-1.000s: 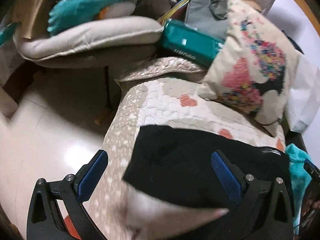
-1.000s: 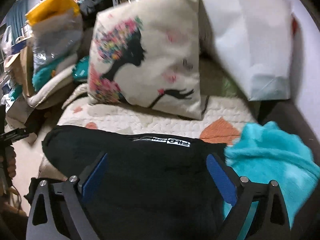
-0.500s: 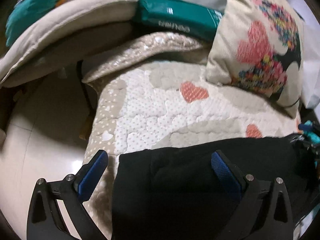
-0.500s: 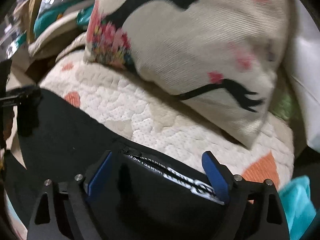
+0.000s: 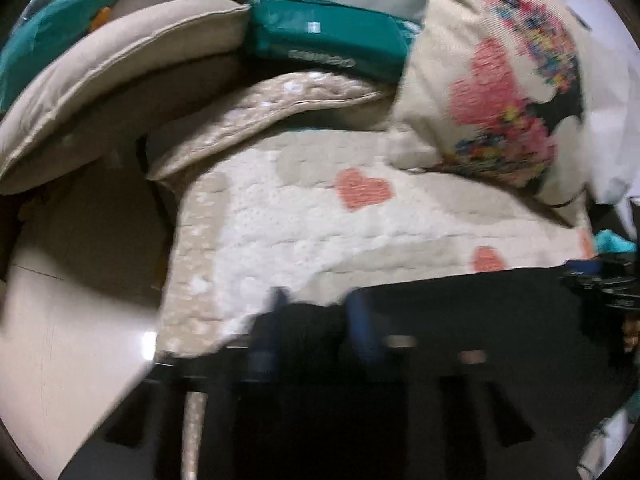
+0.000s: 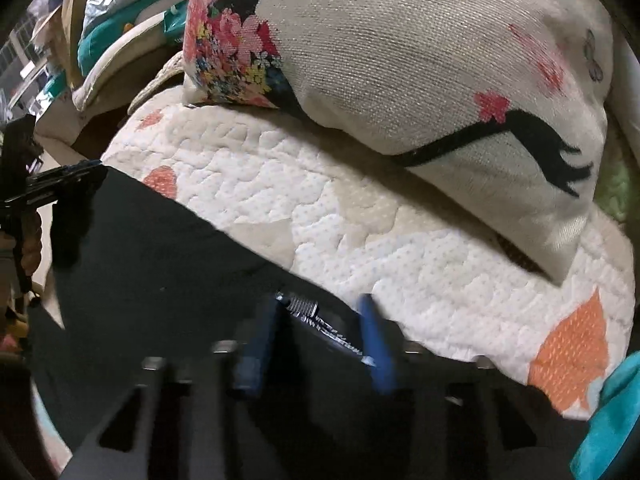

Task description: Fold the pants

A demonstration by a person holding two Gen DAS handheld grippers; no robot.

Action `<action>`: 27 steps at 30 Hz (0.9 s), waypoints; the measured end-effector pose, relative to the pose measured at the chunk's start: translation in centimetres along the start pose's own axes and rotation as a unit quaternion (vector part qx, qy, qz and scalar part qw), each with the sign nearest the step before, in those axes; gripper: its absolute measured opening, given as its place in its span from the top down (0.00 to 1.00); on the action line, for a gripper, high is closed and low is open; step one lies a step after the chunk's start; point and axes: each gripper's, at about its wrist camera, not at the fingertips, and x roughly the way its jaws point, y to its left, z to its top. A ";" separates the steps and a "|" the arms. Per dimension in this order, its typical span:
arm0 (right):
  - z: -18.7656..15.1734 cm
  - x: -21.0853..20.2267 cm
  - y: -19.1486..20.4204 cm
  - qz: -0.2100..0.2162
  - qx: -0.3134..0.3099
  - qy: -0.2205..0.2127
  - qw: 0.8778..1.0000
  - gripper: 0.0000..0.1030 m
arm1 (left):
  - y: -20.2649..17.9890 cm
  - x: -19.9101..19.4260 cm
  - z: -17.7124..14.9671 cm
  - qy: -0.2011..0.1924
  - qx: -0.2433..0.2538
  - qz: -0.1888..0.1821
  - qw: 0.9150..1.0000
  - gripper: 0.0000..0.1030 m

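The black pants (image 5: 472, 320) lie on a white quilt with orange hearts (image 5: 304, 232). In the left wrist view my left gripper (image 5: 316, 320) has its blue fingers (image 5: 362, 328) closing on the pants' far left edge, with black cloth between them. In the right wrist view my right gripper (image 6: 324, 320) closes its blue fingers (image 6: 376, 344) on the waistband of the pants (image 6: 160, 248), at the white lettering. Each gripper shows at the edge of the other's view, the right (image 5: 604, 284) and the left (image 6: 48, 184).
A floral cushion (image 6: 420, 60) leans at the back of the quilt. A teal package (image 5: 324, 44) and beige cushions (image 5: 108, 80) lie beyond the left end. A teal cloth (image 6: 608, 412) lies at the right. The pale floor (image 5: 72, 320) drops off on the left.
Both grippers, wide open half a second ago, have narrowed their jaws onto the far edge of the pants. Both views are blurred by motion.
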 end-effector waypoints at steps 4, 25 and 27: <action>-0.6 -1.8 0.3 0.005 0.014 -0.013 1.000 0.83 | -1.5 -0.7 -0.1 -0.010 0.020 0.024 0.999 0.87; -10.1 -13.6 7.9 -0.013 0.009 -0.062 0.998 0.89 | -5.0 -17.1 -7.1 -0.087 0.014 0.019 0.996 0.87; -11.9 -14.0 8.8 -0.011 0.009 -0.058 0.998 0.89 | -5.1 -17.8 -8.7 -0.083 0.013 0.022 0.996 0.87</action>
